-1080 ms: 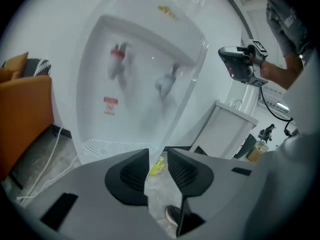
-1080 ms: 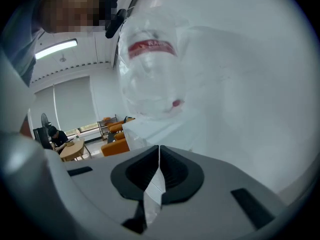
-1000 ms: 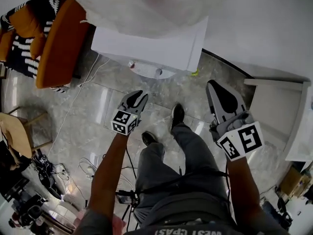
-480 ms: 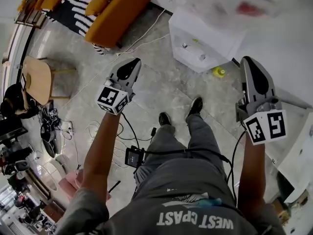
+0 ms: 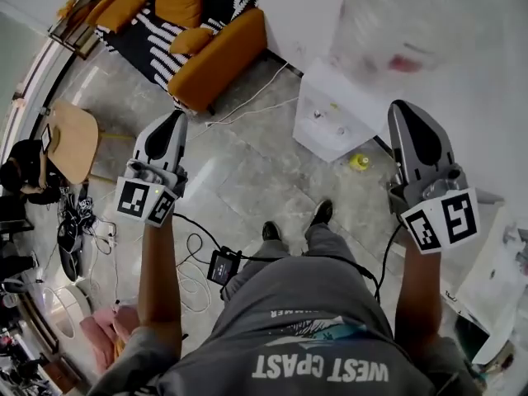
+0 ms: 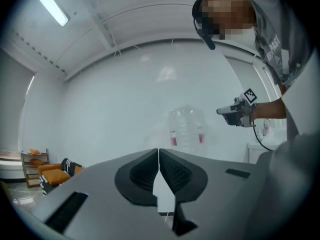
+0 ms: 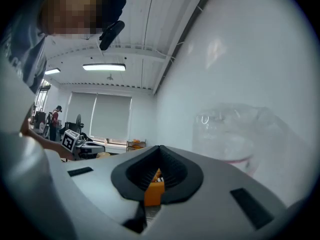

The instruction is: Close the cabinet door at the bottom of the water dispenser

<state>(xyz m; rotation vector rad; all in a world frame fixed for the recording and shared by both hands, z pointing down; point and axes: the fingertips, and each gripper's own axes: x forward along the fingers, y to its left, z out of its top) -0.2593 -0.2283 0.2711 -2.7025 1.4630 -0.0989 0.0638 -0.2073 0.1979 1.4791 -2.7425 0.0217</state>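
Left gripper point(image 5: 175, 122) and right gripper point(image 5: 404, 114) are both pressed together and empty, held level, high above the floor. Dispenser point(image 5: 330, 114) stands far, between them, its bottom door hidden from above. Likely risks: the door staying ajar unnoticed, or feet snagging the cable point(image 5: 198, 246).

An orange sofa point(image 5: 227, 52) stands on the glossy grey stone floor point(image 5: 247, 172).

Seen from above, the dispenser point(image 5: 328, 130) hides its door, and the bottle point(image 5: 396, 31) over it is blurred.
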